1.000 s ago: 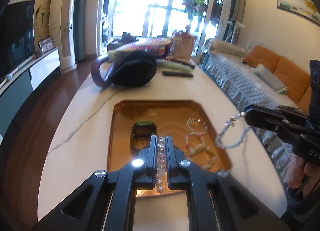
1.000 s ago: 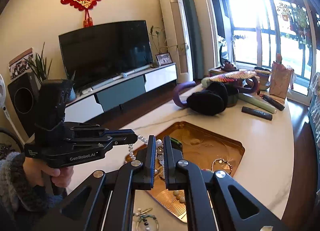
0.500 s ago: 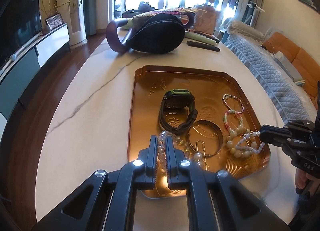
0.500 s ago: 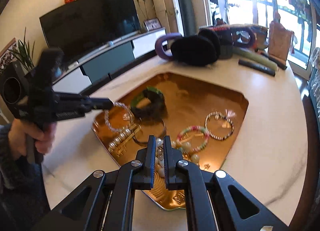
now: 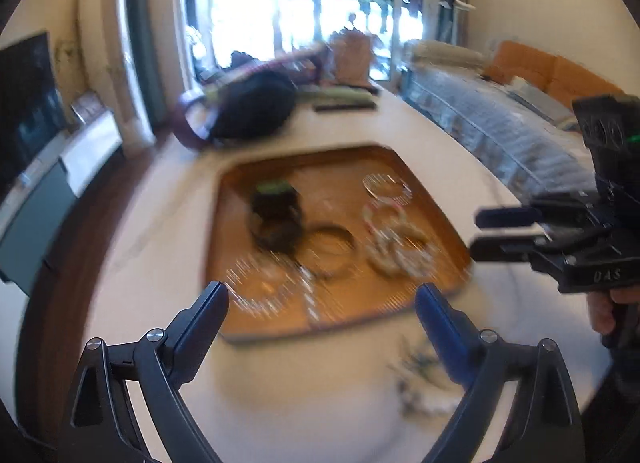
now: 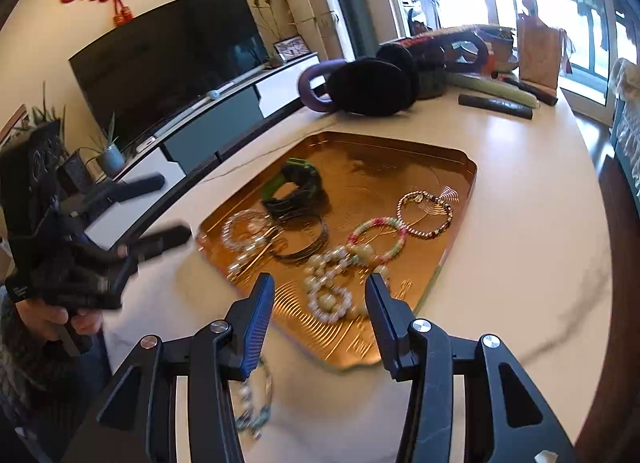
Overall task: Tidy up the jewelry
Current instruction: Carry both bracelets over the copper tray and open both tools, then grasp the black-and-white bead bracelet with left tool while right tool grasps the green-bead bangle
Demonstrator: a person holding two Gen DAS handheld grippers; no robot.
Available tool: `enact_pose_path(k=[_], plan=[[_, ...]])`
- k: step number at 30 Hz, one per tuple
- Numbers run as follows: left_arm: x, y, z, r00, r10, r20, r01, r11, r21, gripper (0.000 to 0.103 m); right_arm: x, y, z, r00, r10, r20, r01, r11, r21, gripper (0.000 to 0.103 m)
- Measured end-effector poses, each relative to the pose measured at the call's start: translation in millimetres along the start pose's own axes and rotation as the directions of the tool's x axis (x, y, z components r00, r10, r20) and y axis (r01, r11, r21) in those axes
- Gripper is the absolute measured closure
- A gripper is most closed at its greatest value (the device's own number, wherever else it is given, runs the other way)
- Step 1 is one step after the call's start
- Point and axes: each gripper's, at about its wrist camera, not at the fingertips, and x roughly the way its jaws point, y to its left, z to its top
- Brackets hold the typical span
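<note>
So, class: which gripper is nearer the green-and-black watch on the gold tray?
Left. The left gripper hovers open beside the tray's left edge, level with the watch. The right gripper, also open, sits over the tray's near corner, above the pearl bracelets.

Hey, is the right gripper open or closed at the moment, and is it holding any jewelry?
Open. The right gripper has its fingers spread wide with nothing between them; the pearl bracelet lies on the gold tray beyond.

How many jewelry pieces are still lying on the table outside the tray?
1: a beaded piece on the table by the tray, at its near corner under the right tool; more may be hidden.
</note>
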Motion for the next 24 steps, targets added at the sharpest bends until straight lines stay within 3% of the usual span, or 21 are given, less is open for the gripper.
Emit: enact_pose_path(k=[2, 4, 6, 8, 12, 14, 17, 19, 20, 24], plan=[[3, -6, -12, 0.997, -0.059, -0.054, 0.059, 0.998, 0.003, 0.009, -6, 8, -9, 1.0, -0.011, -0.017, 0.011, 1.0, -0.01, 0.058], [4, -14, -22, 0.995, -0.057, -0.083, 0.061, 0.997, 0.047, 0.011, -11, 18, -26, 0.999, -0.034, -0.033, 0.033, 0.999, -0.028, 0.06], [3, -22, -30, 0.994, -0.042, -0.101, 0.051, 0.994, 0.098, 0.02, -5, 23, -41, 0.996, -0.039, -0.084, 0.036, 0.999, -0.036, 0.077], [6, -28, -37, 0.991, -0.041, -0.127, 0.057, 0.991, 0.121, 0.031, 5, 25, -51, 0.991, -0.023, -0.135, 0.018, 0.999, -0.037, 0.086], [18, -34, -47, 0.971, -0.1, -0.215, 0.123, 0.987, 0.098, 0.052, 12, 30, -51, 0.989, -0.018, -0.149, 0.007, 0.997, -0.074, 0.087], [22, -42, -49, 0.965, -0.121, -0.231, 0.149, 0.983, 0.11, 0.053, 17, 31, -52, 0.987, -0.019, -0.163, 0.004, 0.996, -0.094, 0.087], [27, -52, -54, 0.97, -0.072, -0.233, 0.113, 0.98, 0.165, 0.055, 25, 36, -59, 0.982, -0.044, -0.186, 0.019, 0.991, -0.136, 0.088], [26, -51, -51, 0.968, -0.082, -0.236, 0.119, 0.982, 0.149, 0.069, 27, 44, -61, 0.98, -0.108, -0.169, 0.07, 0.974, -0.215, 0.093], [25, -47, -49, 0.97, -0.074, -0.233, 0.107, 0.985, 0.134, 0.091, 28, 47, -61, 0.978, -0.14, -0.157, 0.1, 0.966, -0.24, 0.1], [17, -31, -42, 0.978, -0.073, -0.195, 0.089, 0.993, 0.077, 0.098, 27, 45, -60, 0.977, -0.17, -0.131, 0.135, 0.962, -0.238, 0.101]])
